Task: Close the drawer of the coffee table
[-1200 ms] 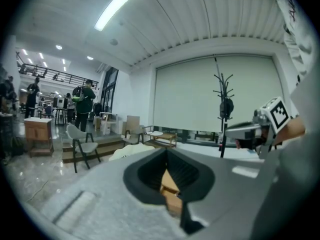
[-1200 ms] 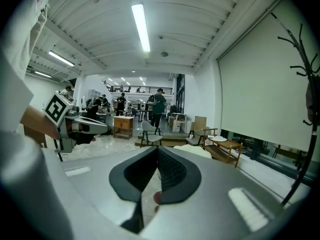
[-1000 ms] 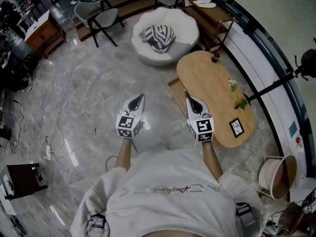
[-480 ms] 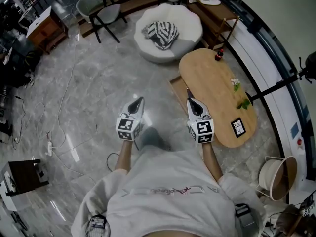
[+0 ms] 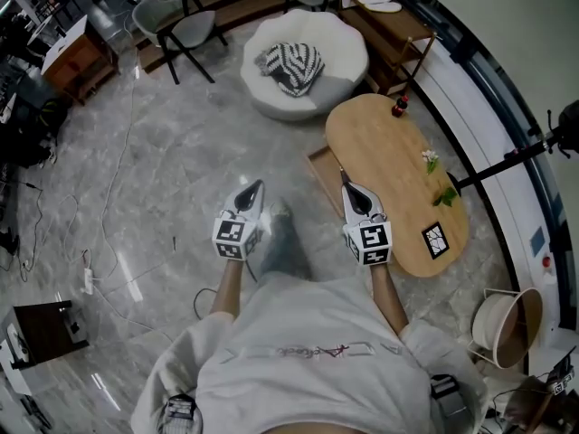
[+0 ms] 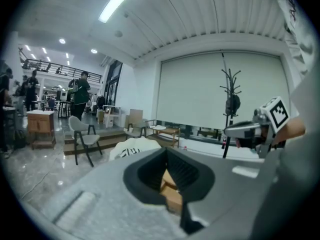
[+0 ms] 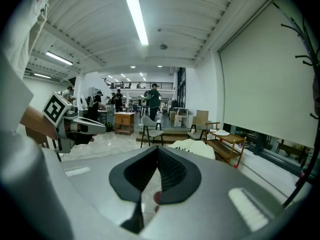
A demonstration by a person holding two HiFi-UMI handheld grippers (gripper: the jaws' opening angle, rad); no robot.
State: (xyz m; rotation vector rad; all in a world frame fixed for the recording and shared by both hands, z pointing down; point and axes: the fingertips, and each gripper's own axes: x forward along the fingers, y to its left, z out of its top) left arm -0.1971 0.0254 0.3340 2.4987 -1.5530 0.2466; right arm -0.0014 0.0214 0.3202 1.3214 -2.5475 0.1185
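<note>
I hold my grey left gripper [image 5: 254, 186] and right gripper [image 5: 345, 186] pinched closed, empty, near the oval light-wood coffee table's [image 5: 389, 165] open wooden drawer [image 5: 322, 168].

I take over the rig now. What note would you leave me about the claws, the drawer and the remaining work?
Left claw: shut, empty, held in the air, touching nothing.
Right claw: shut, empty, by the near end of the drawer; contact cannot be judged.
Drawer: pulled out from the side of the coffee table.
Done: nothing yet.
Left: push the drawer fully in.
</note>
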